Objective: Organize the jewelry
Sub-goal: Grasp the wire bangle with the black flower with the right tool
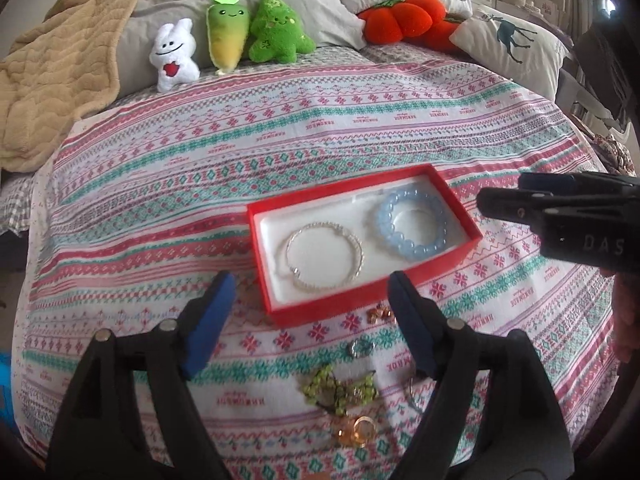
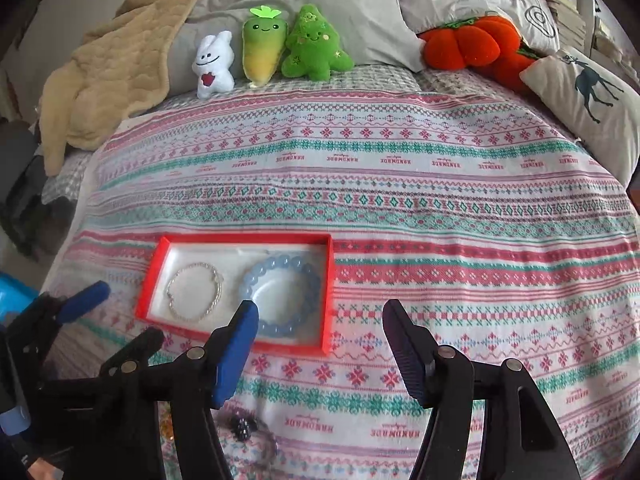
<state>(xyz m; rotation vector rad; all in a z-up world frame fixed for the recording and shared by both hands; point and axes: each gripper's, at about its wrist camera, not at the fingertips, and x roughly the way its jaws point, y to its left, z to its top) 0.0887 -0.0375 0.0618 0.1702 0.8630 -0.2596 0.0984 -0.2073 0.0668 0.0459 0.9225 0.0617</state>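
Note:
A red box [image 1: 460, 196] with a white lining lies on the patterned bedspread. It holds a silver bracelet [image 1: 325, 255] and a pale blue bead bracelet [image 1: 414, 220]. My left gripper [image 1: 310, 320] is open and empty, just in front of the box. Below it lie a green bead bracelet [image 1: 340, 390], an amber ring [image 1: 360, 426], a small blue-grey ring [image 1: 360, 347] and an orange trinket [image 1: 379, 314]. My right gripper [image 2: 320, 344] is open and empty, by the box's [image 2: 331, 276] near right corner. A dark beaded piece [image 2: 243, 427] lies under it.
Plush toys [image 1: 224, 38] and pillows [image 1: 512, 40] line the head of the bed. A beige blanket [image 1: 52, 92] is heaped at the far left. The right gripper's body [image 1: 568, 216] shows at the right of the left wrist view.

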